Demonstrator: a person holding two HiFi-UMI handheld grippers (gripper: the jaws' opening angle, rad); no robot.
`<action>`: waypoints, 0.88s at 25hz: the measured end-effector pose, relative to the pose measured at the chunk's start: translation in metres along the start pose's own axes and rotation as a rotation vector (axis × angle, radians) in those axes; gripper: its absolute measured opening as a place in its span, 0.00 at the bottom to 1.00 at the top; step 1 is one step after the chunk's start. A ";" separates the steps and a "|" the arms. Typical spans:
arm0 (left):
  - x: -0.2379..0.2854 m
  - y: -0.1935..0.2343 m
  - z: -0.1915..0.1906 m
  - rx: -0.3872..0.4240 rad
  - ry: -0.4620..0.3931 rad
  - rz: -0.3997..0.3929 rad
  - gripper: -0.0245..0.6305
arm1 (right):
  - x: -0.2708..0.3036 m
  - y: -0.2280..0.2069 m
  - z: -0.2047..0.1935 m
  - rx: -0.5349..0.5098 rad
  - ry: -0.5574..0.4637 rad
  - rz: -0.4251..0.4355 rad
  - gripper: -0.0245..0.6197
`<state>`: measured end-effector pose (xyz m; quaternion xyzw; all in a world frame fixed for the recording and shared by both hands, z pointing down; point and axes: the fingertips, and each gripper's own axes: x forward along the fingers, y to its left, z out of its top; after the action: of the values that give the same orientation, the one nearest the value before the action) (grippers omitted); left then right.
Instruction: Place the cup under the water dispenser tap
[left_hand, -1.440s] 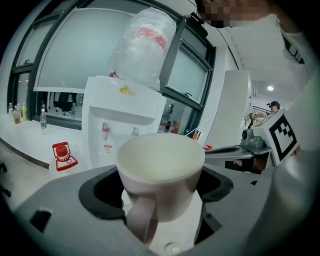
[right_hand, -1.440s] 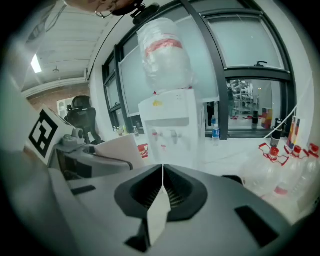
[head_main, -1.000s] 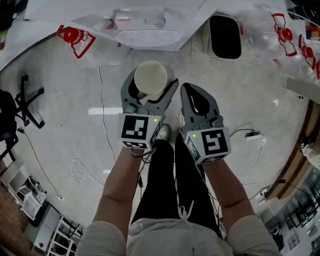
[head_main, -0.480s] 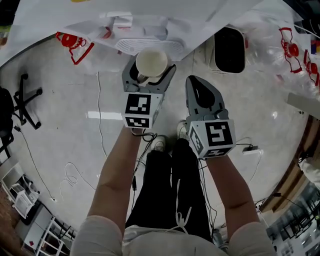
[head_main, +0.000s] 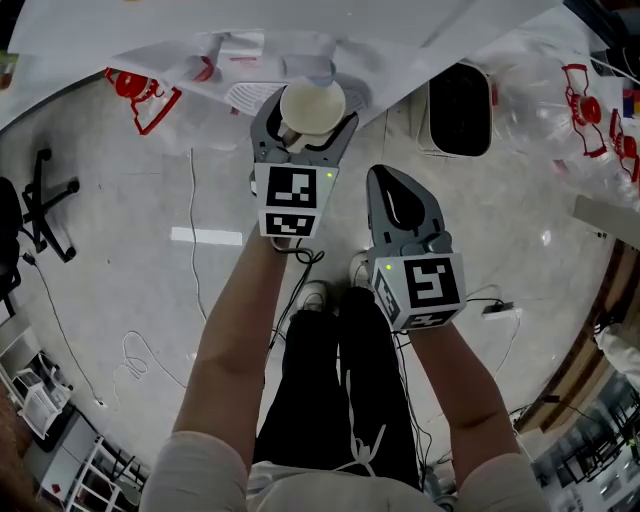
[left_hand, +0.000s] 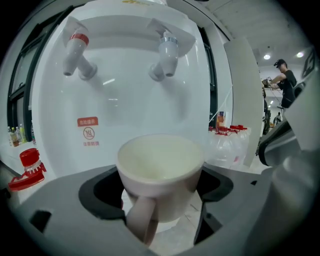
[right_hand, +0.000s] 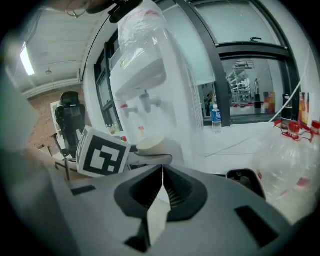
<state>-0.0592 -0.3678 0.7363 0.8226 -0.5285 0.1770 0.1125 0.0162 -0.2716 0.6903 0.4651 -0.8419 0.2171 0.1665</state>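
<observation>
Fingers (left_hand: 65, 205) of the left gripper (head_main: 306, 122) are clamped on a cream-white ceramic cup (left_hand: 160, 165), one grey jaw pressing each side of its wall, with the cup upright, its mouth open to the top and its loop handle (left_hand: 142, 222) turned back toward the gripper's camera. In the left gripper view the cup sits in front of a white plastic water dispenser (left_hand: 125, 105) and lower than its two taps: a red-topped tap (left_hand: 75, 50) up to the left and a grey-white tap (left_hand: 165, 52) up to the right, the cup lying between them and nearer the right one. A small red warning label (left_hand: 88, 131) shows on the dispenser's front panel behind the cup. From the head view the cup (head_main: 312, 105) is over the dispenser's white ribbed drip tray (head_main: 245, 95), just beside the pale tap above it; whether its base touches the tray cannot be told. The right gripper (head_main: 393, 182) hangs nearer the person's body, well apart from the dispenser, and its two jaws are pressed flat together with nothing between them, as the right gripper view (right_hand: 161, 170) shows plainly. Clear plastic water bottles with red handles (head_main: 575, 90) lie on the pale floor to the right, beside a black bin with a white rim (head_main: 460, 95).
</observation>
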 end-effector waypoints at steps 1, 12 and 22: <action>0.002 0.001 -0.001 -0.001 0.004 0.002 0.67 | 0.001 0.000 0.002 -0.002 -0.003 0.002 0.08; 0.007 -0.002 -0.003 0.064 0.014 0.001 0.67 | -0.001 -0.004 0.007 -0.053 0.005 0.016 0.08; 0.005 -0.001 0.006 0.090 -0.067 0.058 0.71 | -0.006 -0.005 0.007 -0.058 0.011 0.010 0.08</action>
<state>-0.0553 -0.3738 0.7328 0.8168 -0.5469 0.1762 0.0527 0.0229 -0.2738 0.6823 0.4547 -0.8492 0.1961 0.1835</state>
